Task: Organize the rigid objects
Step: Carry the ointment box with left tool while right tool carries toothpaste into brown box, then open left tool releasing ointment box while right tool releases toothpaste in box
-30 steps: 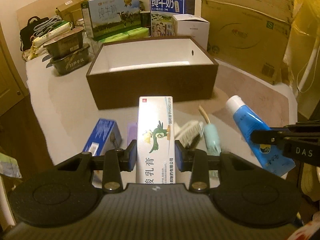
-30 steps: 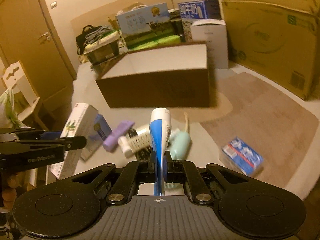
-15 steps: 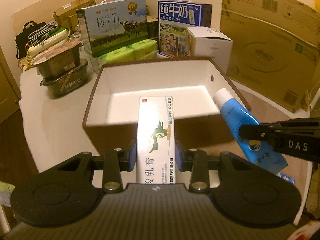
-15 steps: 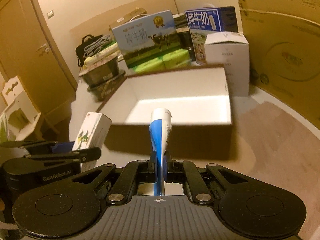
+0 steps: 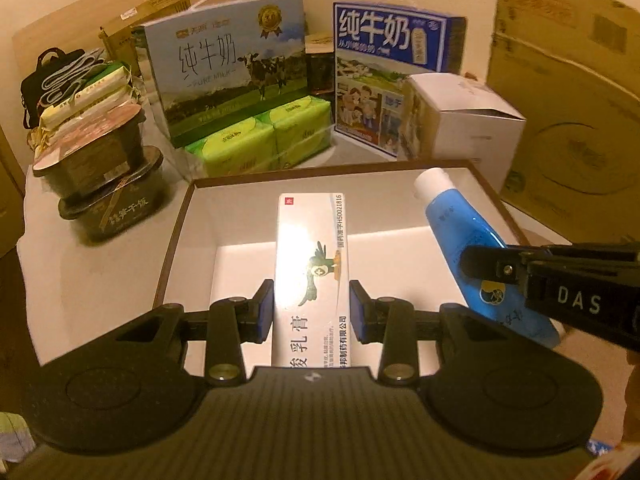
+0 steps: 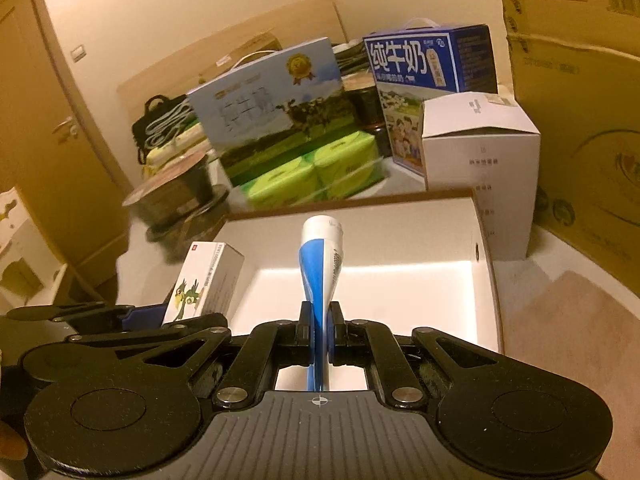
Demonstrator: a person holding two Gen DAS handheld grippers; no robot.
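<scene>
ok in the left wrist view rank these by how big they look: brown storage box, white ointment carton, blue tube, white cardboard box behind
1. brown storage box
2. white ointment carton and white cardboard box: look alike; the carton is nearer the camera, so unsure
3. blue tube, partly hidden by the right hand-held gripper

Ointment carton [image 5: 310, 264] left of tube [image 5: 460, 224]; both over the open box [image 5: 176, 224].

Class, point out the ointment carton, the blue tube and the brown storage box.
ointment carton [image 5: 310, 264]: left wrist view, printed top face.
blue tube [image 6: 318, 276]: right wrist view, blue body.
brown storage box [image 5: 172, 232]: left wrist view, left rim.
</scene>
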